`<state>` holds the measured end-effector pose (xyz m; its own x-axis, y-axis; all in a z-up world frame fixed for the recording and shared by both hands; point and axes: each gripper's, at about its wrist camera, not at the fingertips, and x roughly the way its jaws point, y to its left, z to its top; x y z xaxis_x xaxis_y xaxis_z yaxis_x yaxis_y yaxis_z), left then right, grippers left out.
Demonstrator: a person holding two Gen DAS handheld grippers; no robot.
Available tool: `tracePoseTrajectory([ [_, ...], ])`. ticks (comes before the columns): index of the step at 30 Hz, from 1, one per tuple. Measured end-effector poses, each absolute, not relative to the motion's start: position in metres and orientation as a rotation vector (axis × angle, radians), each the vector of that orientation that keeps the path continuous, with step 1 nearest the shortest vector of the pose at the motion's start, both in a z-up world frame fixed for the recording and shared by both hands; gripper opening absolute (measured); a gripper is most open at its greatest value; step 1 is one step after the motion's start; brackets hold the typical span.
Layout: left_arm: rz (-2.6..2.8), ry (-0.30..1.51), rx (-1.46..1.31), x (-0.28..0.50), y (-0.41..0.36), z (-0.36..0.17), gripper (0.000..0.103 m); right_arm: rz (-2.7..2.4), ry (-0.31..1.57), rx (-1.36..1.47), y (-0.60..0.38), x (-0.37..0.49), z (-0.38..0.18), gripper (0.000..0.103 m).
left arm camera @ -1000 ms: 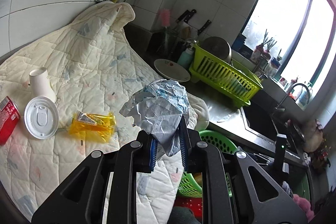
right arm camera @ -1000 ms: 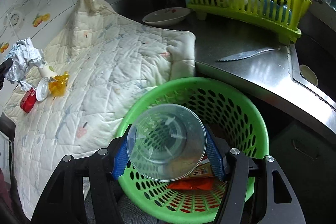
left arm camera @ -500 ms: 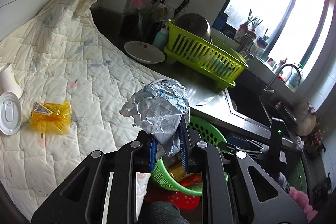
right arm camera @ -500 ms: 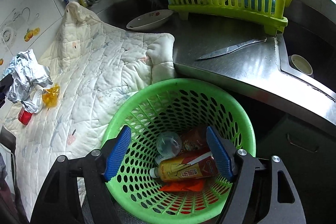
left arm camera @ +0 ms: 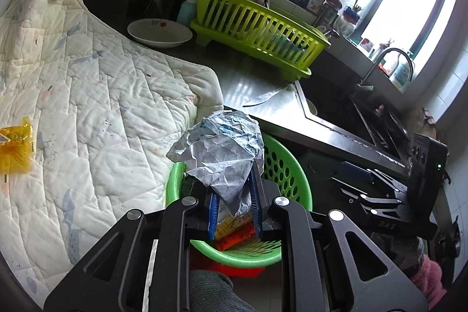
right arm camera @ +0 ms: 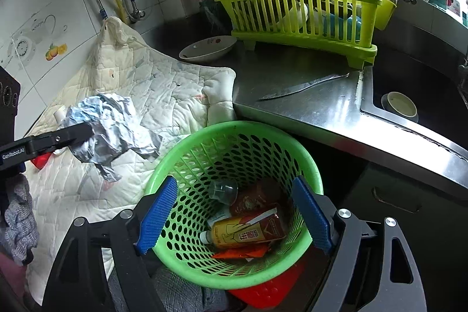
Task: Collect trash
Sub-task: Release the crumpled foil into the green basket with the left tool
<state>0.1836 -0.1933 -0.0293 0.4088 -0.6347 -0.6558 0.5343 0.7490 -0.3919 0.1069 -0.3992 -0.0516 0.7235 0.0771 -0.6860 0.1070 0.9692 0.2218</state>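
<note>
Left tongs clench crumpled paper above the green basket; right tongs, empty, are opening over it.

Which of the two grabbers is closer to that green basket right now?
Right. The right gripper hangs over the green basket; the left gripper, clamping crumpled paper, is beside it.

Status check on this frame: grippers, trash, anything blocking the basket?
Left gripper shut on crumpled paper, at the green basket rim. Right gripper opening, empty, over the basket. Nothing blocking.
</note>
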Motion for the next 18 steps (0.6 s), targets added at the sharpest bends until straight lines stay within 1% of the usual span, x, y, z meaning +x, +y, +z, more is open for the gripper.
tracePoseTrajectory([
  [6, -0.764, 0.925, -0.090, 0.180, -0.221, -0.044, 0.021, -0.022, 0.756, 0.259, -0.406, 0.098, -0.051, 0.079],
  [7, -0.765, 0.928, -0.081, 0.180, -0.224, -0.045, 0.024, -0.024, 0.754, 0.262, -0.408, 0.097, -0.051, 0.079],
  [8, -0.767, 0.935, -0.074, 0.179, -0.227, -0.047, 0.031, -0.024, 0.752, 0.266, -0.409, 0.096, -0.051, 0.079],
  [10, -0.773, 0.947, -0.067, 0.178, -0.230, -0.051, 0.040, -0.024, 0.752, 0.273, -0.411, 0.094, -0.052, 0.079],
  [11, -0.774, 0.946, -0.063, 0.177, -0.231, -0.052, 0.045, -0.026, 0.752, 0.273, -0.411, 0.094, -0.052, 0.079],
  [12, -0.776, 0.945, -0.061, 0.176, -0.231, -0.053, 0.047, -0.026, 0.751, 0.272, -0.412, 0.093, -0.052, 0.079],
  [14, -0.783, 0.949, -0.062, 0.175, -0.231, -0.053, 0.059, -0.026, 0.752, 0.274, -0.411, 0.093, -0.052, 0.079],
  [18, -0.770, 0.937, -0.055, 0.172, -0.224, -0.049, 0.059, -0.019, 0.747, 0.278, -0.410, 0.093, -0.050, 0.079],
])
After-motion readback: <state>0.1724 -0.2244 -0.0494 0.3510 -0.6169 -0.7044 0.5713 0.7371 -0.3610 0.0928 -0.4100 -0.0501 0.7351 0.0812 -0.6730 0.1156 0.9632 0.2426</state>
